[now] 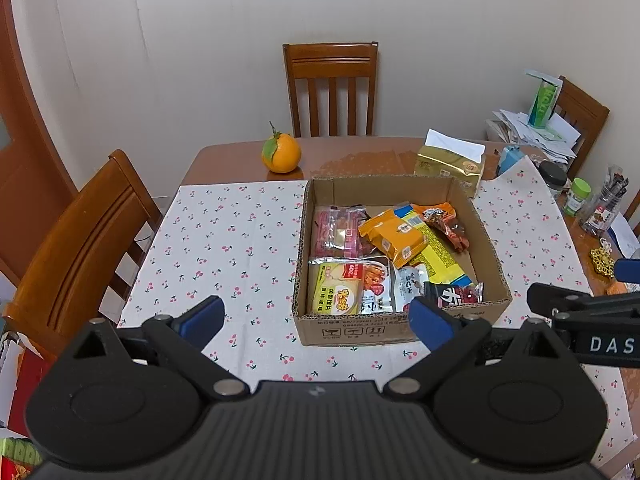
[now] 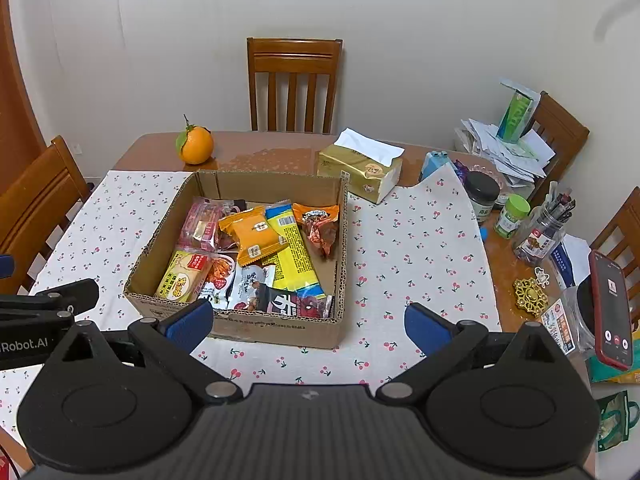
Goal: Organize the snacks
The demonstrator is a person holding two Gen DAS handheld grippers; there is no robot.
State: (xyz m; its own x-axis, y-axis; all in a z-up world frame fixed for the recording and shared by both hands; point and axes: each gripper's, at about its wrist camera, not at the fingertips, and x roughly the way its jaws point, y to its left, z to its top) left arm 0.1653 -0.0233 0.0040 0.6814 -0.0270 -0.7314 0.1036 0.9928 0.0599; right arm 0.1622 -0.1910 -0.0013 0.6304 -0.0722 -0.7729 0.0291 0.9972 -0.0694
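The left gripper (image 1: 316, 322) has its blue-padded fingers (image 1: 202, 320) spread wide with nothing between them, held above the cherry-print cloth (image 1: 224, 240) just short of the near wall of the cardboard box (image 1: 352, 330). Its right pad overlaps the box's near right corner in the left wrist view, so whether it touches the card cannot be told. The right gripper (image 2: 308, 326) is likewise spread and empty, hovering over the cloth at the box's near side, its left pad in front of the near wall.

The snacks lie inside the box in a loose overlapping heap: an orange packet (image 2: 252, 236) on top of a long yellow packet (image 2: 296, 260), a pink wrapped one (image 2: 200, 226) at the far left, a yellow-and-white pack (image 2: 182, 276) at the near left, a dark packet with red print (image 2: 296, 304) along the near wall, and an orange-brown wrapped piece (image 2: 320, 232) by the right wall. Several wrappers beneath are mostly covered and hard to identify.

Behind the box on the table (image 2: 256, 152) stand an orange with a leaf (image 2: 195, 145) and a gold tissue pack (image 2: 360, 172). At the right edge a phone (image 2: 612, 312) is partly cut off by the lens rim.
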